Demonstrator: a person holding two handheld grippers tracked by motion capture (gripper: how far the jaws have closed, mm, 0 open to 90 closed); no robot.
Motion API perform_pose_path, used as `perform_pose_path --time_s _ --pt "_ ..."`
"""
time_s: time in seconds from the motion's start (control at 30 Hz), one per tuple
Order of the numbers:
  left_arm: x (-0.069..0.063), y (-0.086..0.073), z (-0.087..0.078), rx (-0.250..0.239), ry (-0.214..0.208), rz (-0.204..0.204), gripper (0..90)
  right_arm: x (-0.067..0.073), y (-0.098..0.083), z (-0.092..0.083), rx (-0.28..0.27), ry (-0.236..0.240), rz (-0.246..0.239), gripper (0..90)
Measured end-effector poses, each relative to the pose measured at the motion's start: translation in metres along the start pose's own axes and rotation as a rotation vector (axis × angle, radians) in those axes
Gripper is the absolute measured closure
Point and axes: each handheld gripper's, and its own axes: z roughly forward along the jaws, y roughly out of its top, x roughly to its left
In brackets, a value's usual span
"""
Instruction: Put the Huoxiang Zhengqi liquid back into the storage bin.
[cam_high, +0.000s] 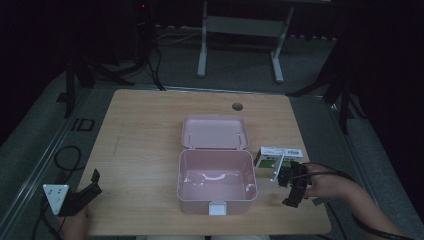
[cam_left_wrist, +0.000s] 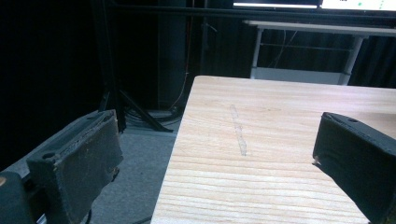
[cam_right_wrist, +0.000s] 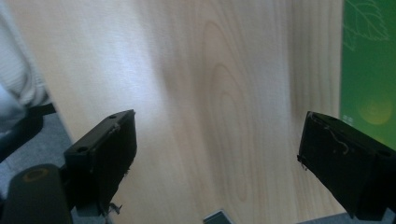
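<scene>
**Small carton waits beside the open pink box**

The green-and-white carton (cam_high: 276, 158) lies right of the pink box (cam_high: 216, 181), just beyond the right gripper (cam_high: 294, 186), jaws spread, empty. Left gripper (cam_high: 80, 196) gapes at the near-left corner. The carton looks light and crushable; grip its long sides gently

Wooden surface (cam_high: 145, 145): one.
Pink plastic lunch box (cam_high: 216, 184), lid open: one.
White latch (cam_high: 217, 208) on box front: one.
Green-and-white carton (cam_high: 276, 157), just right of the box: one.
Round cable grommet (cam_high: 237, 106) near far edge of surface: one.
Handheld claws: two, left claw (cam_high: 93, 181) and right claw (cam_high: 290, 192), two black jaws apiece.
</scene>
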Motion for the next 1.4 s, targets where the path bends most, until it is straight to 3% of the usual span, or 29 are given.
perform_pose_path --time_s 0.13,0.4,0.7,0.87,1.0,1.1,1.2,1.4 --pt "0.000 0.000 0.000 0.001 -0.002 0.000 1.1 0.000 0.000 -0.005 -0.012 0.005 -0.019 10.5" --pt "0.000 0.000 0.000 0.005 -0.005 0.005 1.1 -0.005 0.002 -0.020 -0.028 -0.042 -0.062 12.5" --pt "0.000 0.000 0.001 0.007 -0.009 0.004 1.1 -0.016 0.008 -0.029 -0.046 -0.079 -0.063 13.6" --pt "0.000 0.000 0.001 0.008 -0.010 0.005 1.1 -0.027 0.012 -0.037 -0.059 -0.095 -0.057 15.2" --pt "0.000 0.000 0.001 0.008 -0.010 0.006 1.1 -0.039 0.014 -0.046 -0.074 -0.145 -0.068 17.3" --pt "0.000 0.000 0.001 0.008 -0.011 0.007 1.1 -0.044 0.014 -0.049 -0.076 -0.154 -0.071 19.2" --pt "-0.001 0.000 0.001 0.008 -0.010 0.010 1.1 -0.056 0.016 -0.051 -0.059 -0.183 -0.079 23.5" --pt "-0.001 0.000 0.001 0.010 -0.011 0.011 1.1 -0.074 0.018 -0.047 -0.031 -0.177 -0.077 28.5"
